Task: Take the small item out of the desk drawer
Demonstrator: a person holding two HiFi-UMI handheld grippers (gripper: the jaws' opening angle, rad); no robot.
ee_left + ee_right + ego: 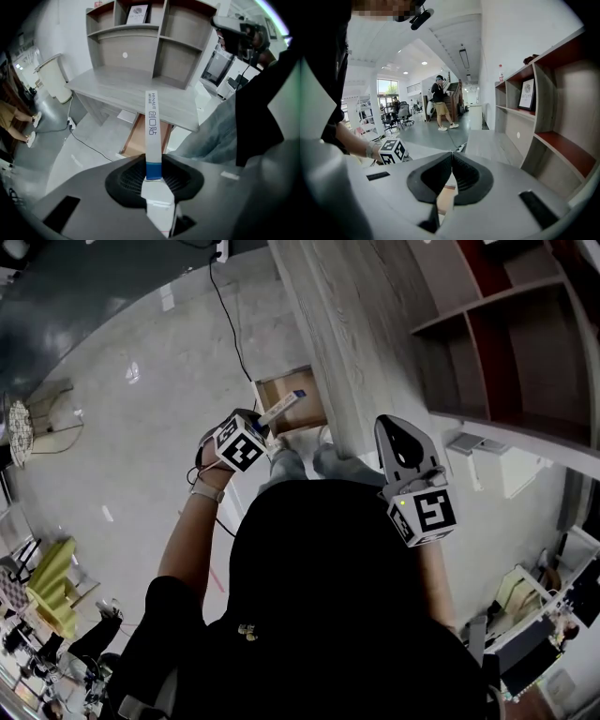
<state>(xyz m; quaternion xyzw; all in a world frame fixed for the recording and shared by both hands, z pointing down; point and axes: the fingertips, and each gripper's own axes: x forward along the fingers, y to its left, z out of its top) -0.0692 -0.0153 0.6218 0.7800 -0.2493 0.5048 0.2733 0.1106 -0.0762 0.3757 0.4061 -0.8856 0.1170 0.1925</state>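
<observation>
Small box (153, 131) held by left gripper (153, 165), print readable only in its view; right gripper (452, 155) closed.

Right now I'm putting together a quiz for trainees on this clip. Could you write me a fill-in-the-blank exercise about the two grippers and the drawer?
1. The left gripper is shut on a narrow white box whose clamped end is coloured ____.
2. The drawer under the desk stands ____.
3. The right gripper has its jaws together, and between them there is ____.

Missing words: blue; open; nothing
</observation>
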